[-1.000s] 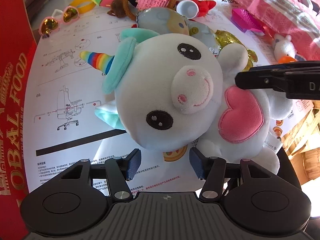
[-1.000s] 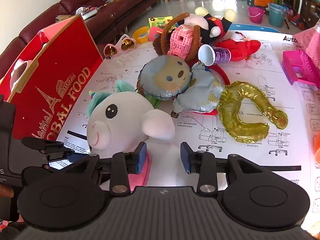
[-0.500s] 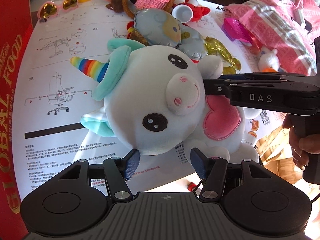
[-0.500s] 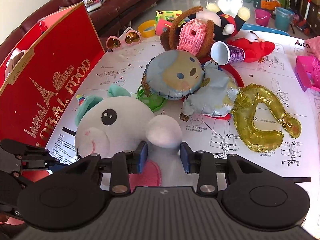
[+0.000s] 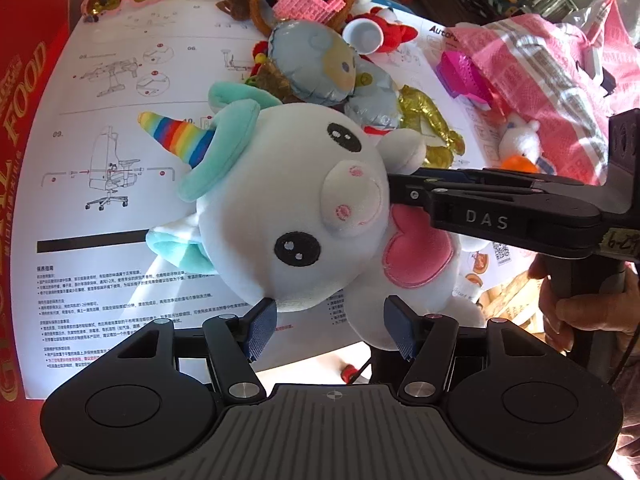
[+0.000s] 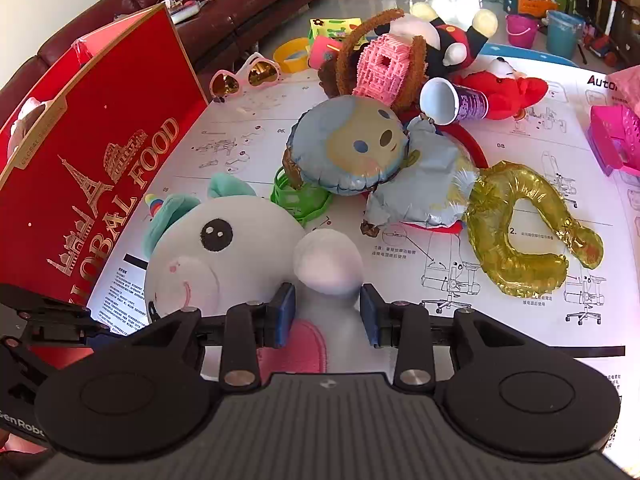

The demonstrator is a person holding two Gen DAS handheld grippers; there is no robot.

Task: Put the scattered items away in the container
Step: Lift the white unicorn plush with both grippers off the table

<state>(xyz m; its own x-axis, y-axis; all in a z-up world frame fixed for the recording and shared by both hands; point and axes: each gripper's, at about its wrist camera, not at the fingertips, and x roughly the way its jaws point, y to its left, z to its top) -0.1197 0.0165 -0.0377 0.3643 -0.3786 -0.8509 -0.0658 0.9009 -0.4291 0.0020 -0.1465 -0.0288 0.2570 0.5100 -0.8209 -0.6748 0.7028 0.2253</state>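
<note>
White unicorn plush (image 5: 304, 216) up off the instruction sheet (image 5: 120, 168), clamped at its arm by right gripper (image 6: 327, 314) — blue pads pressed into the fabric. Left gripper (image 5: 330, 330) just under the plush head, jaws just widened, pads clear of it. Red "GLOBAL FOOD" box (image 6: 92, 168) beside the sheet — well apart from gold foil balloon (image 6: 520, 236).

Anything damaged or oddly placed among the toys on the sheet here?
The blue foil balloon doll looks partly deflated, its body crumpled flat beside the gold foil balloon. A paper cup lies tipped on its side against the red plush.
</note>
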